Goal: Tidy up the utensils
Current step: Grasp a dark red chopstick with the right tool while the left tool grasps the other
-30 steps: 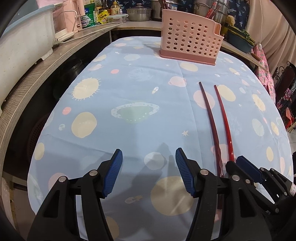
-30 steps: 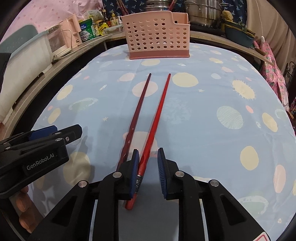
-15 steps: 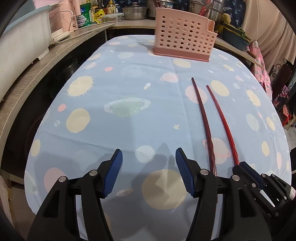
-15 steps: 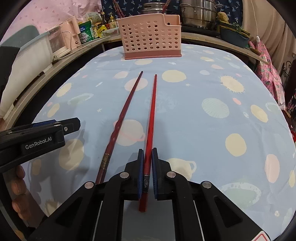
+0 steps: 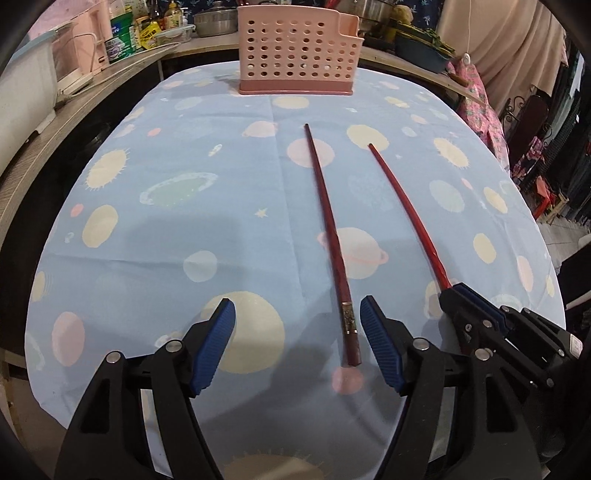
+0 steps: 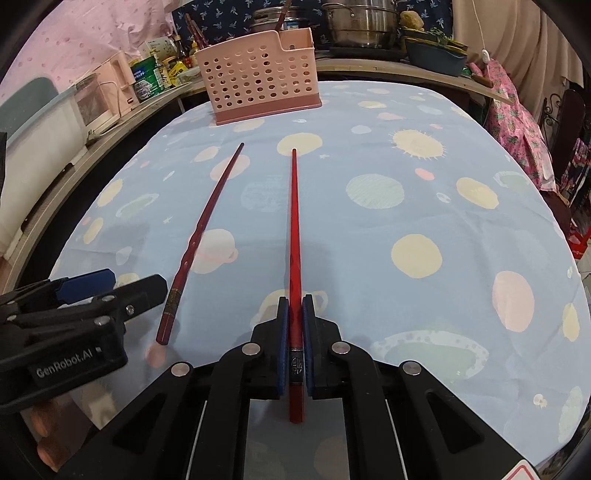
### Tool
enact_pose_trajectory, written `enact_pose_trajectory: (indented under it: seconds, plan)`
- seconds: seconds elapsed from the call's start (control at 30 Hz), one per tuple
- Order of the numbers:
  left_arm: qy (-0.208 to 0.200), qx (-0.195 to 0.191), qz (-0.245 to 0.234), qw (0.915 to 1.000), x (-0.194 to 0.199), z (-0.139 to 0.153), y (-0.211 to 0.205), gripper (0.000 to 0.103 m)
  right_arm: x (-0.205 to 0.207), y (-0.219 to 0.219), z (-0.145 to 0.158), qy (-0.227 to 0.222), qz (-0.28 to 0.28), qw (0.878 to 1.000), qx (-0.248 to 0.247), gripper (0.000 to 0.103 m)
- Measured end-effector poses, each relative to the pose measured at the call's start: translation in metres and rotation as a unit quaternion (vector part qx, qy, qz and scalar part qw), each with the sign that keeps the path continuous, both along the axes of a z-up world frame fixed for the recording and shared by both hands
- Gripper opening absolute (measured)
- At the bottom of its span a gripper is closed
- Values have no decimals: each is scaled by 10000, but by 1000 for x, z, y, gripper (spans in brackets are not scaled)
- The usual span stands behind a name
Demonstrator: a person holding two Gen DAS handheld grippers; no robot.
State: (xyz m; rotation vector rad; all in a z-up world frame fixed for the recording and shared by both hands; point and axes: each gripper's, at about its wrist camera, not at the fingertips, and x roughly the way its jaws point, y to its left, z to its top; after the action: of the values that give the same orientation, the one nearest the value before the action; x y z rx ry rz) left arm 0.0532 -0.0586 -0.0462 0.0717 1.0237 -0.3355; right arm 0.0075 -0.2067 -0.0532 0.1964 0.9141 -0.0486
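Observation:
Two chopsticks lie on the blue planet-print tablecloth (image 5: 184, 221), pointing toward the pink perforated utensil basket (image 5: 295, 48) at the far edge. My left gripper (image 5: 297, 332) hovers over the near end of the dark red chopstick (image 5: 328, 229). Its jaws are opening, and the stick lies between them close to the right finger (image 5: 376, 339), untouched. My right gripper (image 6: 295, 314) is shut on the handle of the bright red chopstick (image 6: 294, 221). The right gripper (image 5: 458, 295) also shows from the left wrist. From the right wrist I see the left gripper (image 6: 110, 288), the dark chopstick (image 6: 203, 229) and the basket (image 6: 258, 85).
A wooden counter (image 5: 110, 74) curves around the table's left and far sides, carrying steel pots (image 6: 362, 22), bottles and tins (image 6: 155, 74), and a white tub (image 5: 22, 96). Pink patterned fabric (image 6: 513, 110) and dark chairs stand past the right edge.
My right gripper closed on the bright red chopstick and turned it away from the dark one. The left gripper shifted right, so the dark chopstick's end now sits between its jaws, which widened.

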Motion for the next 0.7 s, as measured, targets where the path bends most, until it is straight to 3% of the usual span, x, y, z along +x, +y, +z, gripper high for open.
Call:
enact_pose_trajectory:
  seconds: [0.13,0.27,0.53,0.57,0.7]
  plan:
    - [51,44,-67,10000,0,-4,-6,66,0,0,0,-2,5,10000,-4,6]
    - [76,108,-44,9999,0,-8,-5,56,0,0,0,-4,6,10000,-6,7]
    - [69,82,-92,9999,0,-6,-3,19,0,0,0,-5,6,10000,-12,7]
    - [83,66,-118,9999,-1,-6,-3,10,0,0,0,-5,7,10000,-11,7]
    - [135,22,-181,9997,-1,-6,-5,7,0,0,0,-4,6,10000,-12,7]
